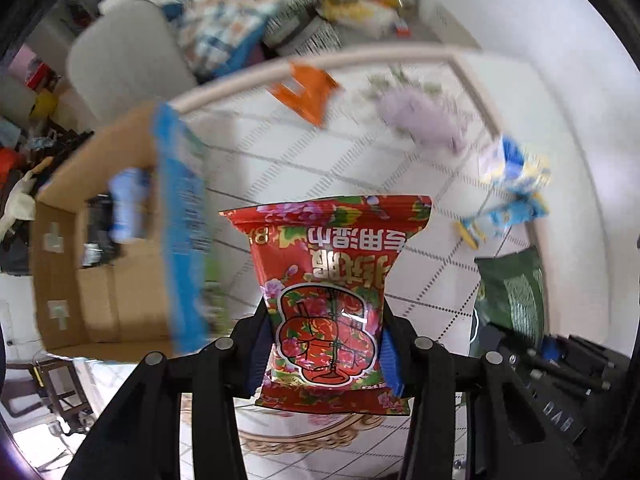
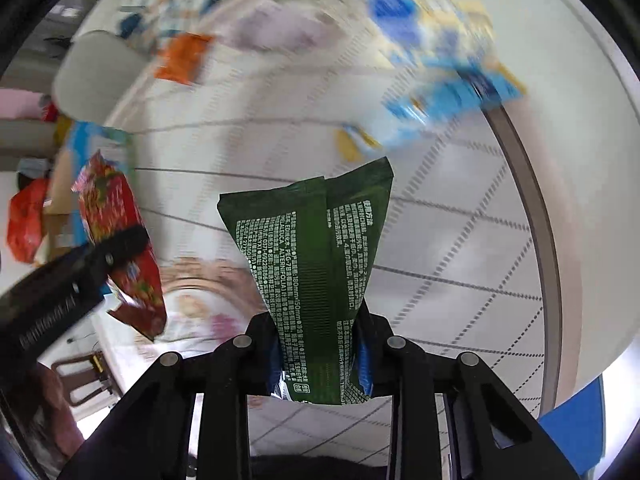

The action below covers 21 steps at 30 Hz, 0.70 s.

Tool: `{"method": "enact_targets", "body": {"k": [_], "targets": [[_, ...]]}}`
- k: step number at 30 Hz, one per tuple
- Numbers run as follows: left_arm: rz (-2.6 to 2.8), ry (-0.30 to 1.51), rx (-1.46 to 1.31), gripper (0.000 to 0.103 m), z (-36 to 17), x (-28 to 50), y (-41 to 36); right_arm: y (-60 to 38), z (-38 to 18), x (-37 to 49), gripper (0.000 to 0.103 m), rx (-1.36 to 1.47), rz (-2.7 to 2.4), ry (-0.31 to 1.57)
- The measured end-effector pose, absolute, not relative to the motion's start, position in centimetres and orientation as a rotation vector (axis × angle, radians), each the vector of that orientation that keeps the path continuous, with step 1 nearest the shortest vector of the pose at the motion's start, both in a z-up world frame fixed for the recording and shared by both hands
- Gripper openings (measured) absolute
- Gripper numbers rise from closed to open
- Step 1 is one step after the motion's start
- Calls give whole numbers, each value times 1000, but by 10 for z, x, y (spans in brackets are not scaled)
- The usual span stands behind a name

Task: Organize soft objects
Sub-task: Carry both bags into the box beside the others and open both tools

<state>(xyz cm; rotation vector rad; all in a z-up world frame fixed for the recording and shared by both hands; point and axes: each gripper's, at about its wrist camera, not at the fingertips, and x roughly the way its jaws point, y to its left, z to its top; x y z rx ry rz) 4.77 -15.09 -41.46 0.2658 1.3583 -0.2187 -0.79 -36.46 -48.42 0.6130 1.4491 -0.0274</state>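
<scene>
A red flowered packet (image 1: 326,300) is clamped between the jaws of the left gripper (image 1: 326,354), which are closed tight on its lower half; the packet is held upright in the air above the tiled table (image 1: 304,168). A green packet (image 2: 316,276) printed with white text is pinched in the same way by the right gripper (image 2: 320,354), its jaws closed on the packet's lower part, over the same table. To the left, an open cardboard box (image 1: 100,280) is seen, with a blue packet (image 1: 180,240) standing at its edge. An orange packet (image 1: 306,92), a pale purple soft thing (image 1: 424,120) and a blurred blue and yellow packet (image 1: 512,188) are left lying on the table.
</scene>
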Motion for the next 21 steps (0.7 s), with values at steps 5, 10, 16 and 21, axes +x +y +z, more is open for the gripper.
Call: {"method": "enact_targets", "body": {"k": [5, 10, 16, 21], "targets": [[-151, 1267, 237, 42, -367, 87, -99, -310, -413, 23, 30, 583, 97, 1362], [-46, 1237, 212, 42, -343, 117, -9, -224, -371, 60, 31, 502, 168, 1323], [31, 1276, 168, 42, -351, 159, 83, -122, -365, 118, 31, 401, 164, 1332], [55, 1381, 140, 42, -397, 209, 138, -72, -400, 167, 31, 377, 101, 1394]]}}
